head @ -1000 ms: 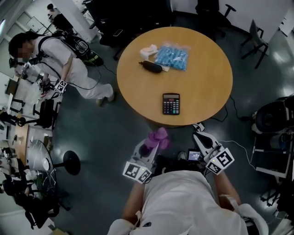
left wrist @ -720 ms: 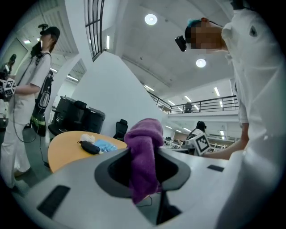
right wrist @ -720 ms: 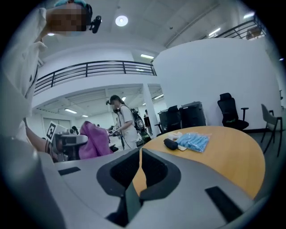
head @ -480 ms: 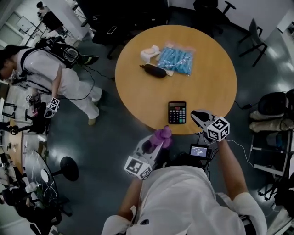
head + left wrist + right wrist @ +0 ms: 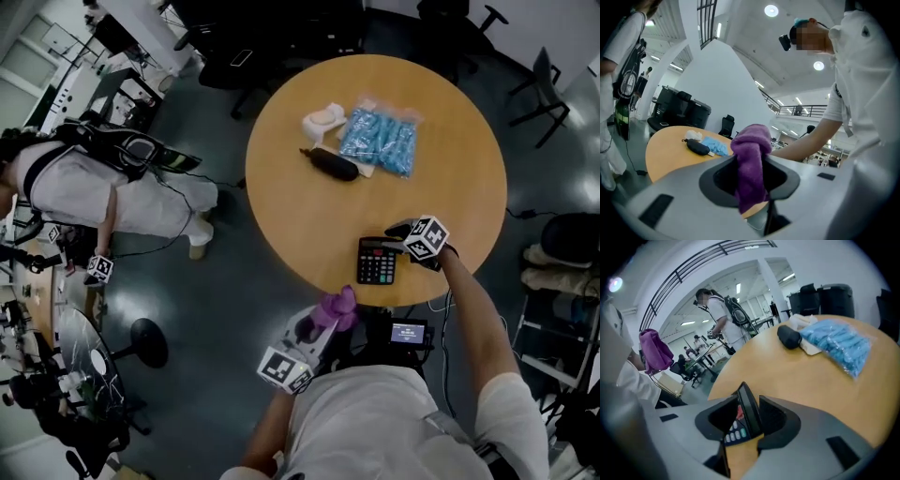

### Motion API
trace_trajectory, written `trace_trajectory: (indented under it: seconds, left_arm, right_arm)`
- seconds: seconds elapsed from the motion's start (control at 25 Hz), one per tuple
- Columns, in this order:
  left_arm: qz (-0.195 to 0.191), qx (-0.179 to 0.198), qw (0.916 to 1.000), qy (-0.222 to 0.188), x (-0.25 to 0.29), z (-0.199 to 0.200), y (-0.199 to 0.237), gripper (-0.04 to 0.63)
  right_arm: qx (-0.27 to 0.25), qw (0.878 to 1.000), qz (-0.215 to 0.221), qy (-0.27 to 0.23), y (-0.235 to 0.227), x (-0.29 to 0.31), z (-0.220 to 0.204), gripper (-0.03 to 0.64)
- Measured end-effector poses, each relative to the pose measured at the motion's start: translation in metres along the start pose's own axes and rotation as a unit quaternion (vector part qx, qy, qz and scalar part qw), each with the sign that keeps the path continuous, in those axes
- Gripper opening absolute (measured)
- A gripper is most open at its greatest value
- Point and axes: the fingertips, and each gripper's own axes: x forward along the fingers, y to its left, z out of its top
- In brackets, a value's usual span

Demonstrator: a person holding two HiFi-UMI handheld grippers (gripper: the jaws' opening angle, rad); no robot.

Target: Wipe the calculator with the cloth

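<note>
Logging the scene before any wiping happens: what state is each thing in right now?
calculator: keys up on the table.
cloth: bunched, clamped.
left hand-held gripper: shut on the cloth.
right hand-held gripper: jaws opening, calculator's edge between them.

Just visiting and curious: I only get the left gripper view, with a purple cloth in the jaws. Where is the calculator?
Observer: The head view shows the calculator lying at the round table, close to its near edge.
Visitor: Is anything on it?
Observer: The right hand-held gripper is at its far right corner, jaws opening, with the calculator's edge between them.
Visitor: And my cloth?
Observer: The cloth is off the table, just short of the calculator, not touching it.
</note>
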Motion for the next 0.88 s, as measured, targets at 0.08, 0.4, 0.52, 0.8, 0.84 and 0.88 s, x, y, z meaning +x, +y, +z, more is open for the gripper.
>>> trace_trajectory:
  seconds: [0.08, 0.4, 0.52, 0.8, 0.84, 0.88]
  left_arm:
    - [0.008, -0.011, 0.9999, 0.009, -0.003, -0.007, 0.002, 0.114]
    - [0.047, -0.03, 0.9983, 0.015, -0.001, -0.014, 0.027, 0.114]
    - [0.055, -0.029, 0.9981, 0.008, 0.009, -0.012, 0.033, 0.114]
    - [0.09, 0.018, 0.9957, 0.012, 0.039, 0.009, 0.048, 0.114]
    - [0.097, 0.028, 0.9948, 0.012, 0.045, 0.016, 0.05, 0.114]
    - [0.102, 0.034, 0.9942, 0.01, 0.051, 0.023, 0.052, 0.114]
  right_arm:
    - [0.008, 0.999, 0.034, 0.034, -0.008, 0.016, -0.008, 0.132]
    - [0.037, 0.986, 0.145, 0.076, 0.008, 0.043, -0.013, 0.069]
    - [0.076, 0.987, 0.133, 0.04, 0.021, 0.032, -0.005, 0.054]
    - [0.158, 0.98, 0.09, -0.086, 0.07, -0.031, 0.022, 0.052]
    - [0.169, 0.977, 0.079, -0.1, 0.077, -0.042, 0.028, 0.052]
    - [0.178, 0.975, 0.068, -0.114, 0.085, -0.052, 0.034, 0.052]
